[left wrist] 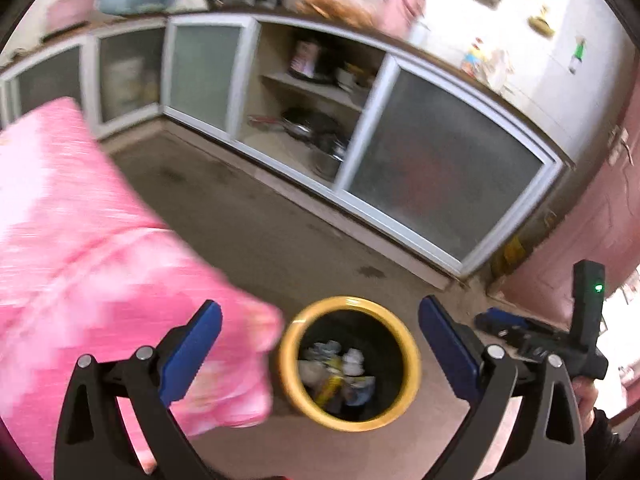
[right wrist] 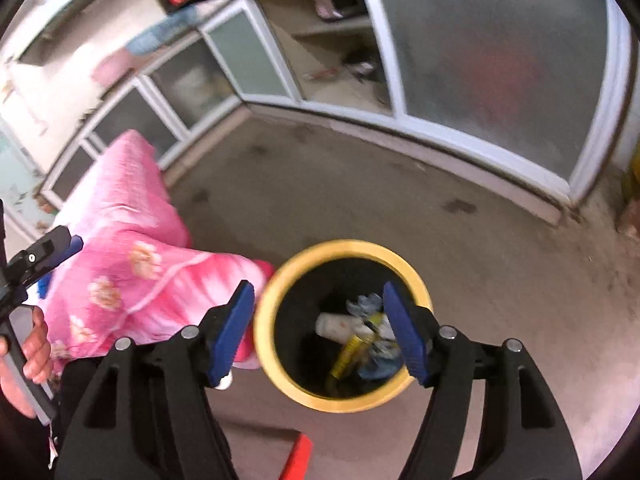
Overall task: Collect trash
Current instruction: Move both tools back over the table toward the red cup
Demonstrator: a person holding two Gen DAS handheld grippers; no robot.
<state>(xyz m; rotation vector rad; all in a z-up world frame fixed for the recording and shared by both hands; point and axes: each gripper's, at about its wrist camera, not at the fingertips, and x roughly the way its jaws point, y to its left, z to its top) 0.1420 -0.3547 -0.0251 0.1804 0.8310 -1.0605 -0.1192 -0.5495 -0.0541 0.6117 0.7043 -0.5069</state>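
Both hand-held grippers over the yellow bin, jaws wide and empty

We hold the left hand-held gripper point(left wrist: 320, 344) and the right hand-held gripper point(right wrist: 318, 332) spread open, gripping nothing, directly above the yellow bin point(left wrist: 288, 360) on the floor point(left wrist: 248, 216). Inside it lie crumpled wrappers point(right wrist: 376, 344), a white cup point(right wrist: 336, 326) and a yellow packet point(right wrist: 348, 354). The right one seems slightly nearer. A pink quilt point(left wrist: 80, 248) lies just left of the bin.
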